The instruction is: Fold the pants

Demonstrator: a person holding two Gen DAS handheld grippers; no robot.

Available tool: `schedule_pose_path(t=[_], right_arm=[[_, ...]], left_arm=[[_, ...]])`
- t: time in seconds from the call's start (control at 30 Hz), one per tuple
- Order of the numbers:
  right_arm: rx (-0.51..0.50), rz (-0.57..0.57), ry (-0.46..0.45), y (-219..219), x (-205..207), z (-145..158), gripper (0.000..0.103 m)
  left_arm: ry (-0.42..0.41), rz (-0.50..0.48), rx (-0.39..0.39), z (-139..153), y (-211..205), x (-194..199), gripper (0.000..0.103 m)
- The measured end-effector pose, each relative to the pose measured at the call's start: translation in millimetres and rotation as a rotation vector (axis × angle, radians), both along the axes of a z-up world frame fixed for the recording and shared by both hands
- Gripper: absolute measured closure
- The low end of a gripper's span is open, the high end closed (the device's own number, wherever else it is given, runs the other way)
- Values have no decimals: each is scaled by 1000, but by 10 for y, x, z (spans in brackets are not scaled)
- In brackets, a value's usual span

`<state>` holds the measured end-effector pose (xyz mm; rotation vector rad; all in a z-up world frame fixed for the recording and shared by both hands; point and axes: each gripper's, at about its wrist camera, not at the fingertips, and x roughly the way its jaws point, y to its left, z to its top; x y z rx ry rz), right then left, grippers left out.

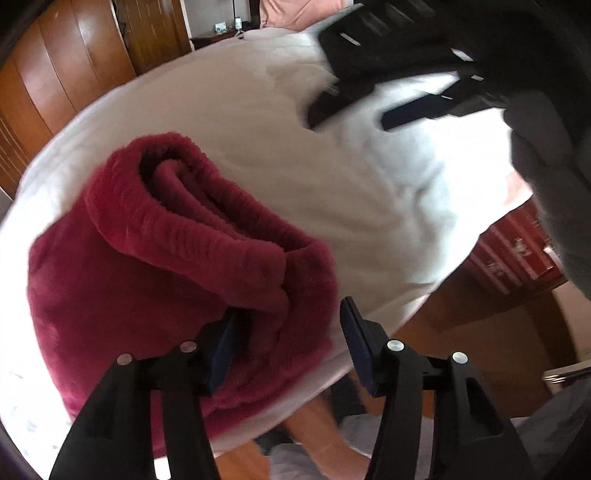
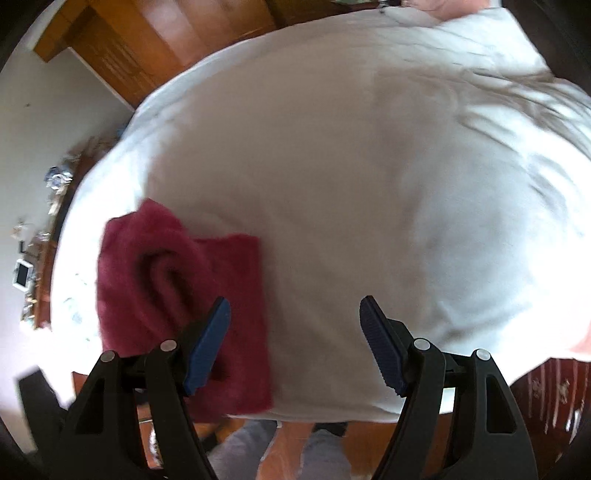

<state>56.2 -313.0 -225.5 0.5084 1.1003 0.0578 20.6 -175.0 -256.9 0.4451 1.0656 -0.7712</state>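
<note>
Bed (image 2: 369, 166) covered by a white sheet, lightly creased, brightly lit along its near and right edges. Pink bedding (image 1: 295, 11) lies at the far end of the bed in the left wrist view. Wooden wardrobe (image 1: 74, 81), glossy brown panels, stands beyond the bed on the left side. Dark low nightstand (image 1: 214, 37) beside it carries small items, too small to identify. Wooden floor (image 1: 498, 343), warm brown, runs below the bed's edge. Pale wall (image 2: 55, 122) at left in the right wrist view, with a cluttered shelf (image 2: 40, 266) along it. Red patterned panel (image 1: 509, 254) shows at the bed's right corner.
</note>
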Motion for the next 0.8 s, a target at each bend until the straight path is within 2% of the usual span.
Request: schedule_pose_path(t=[0.17, 0.3, 0.43, 0.67, 0.8], right_arm=[[125, 118, -21, 321, 303, 103, 29], [170, 218, -42, 660, 475, 167, 16], [152, 278, -21, 898, 639, 79, 14], [128, 262, 29, 988, 723, -108, 14], [120, 230, 49, 984, 720, -191, 14]], left_arm=[[21, -4, -17, -25, 61, -23, 47], [53, 12, -48, -1, 179, -17, 47], [78, 56, -113, 148, 432, -2, 47], [89, 265, -148, 267, 1085, 212, 47], [102, 416, -138, 182, 1452, 451, 47]])
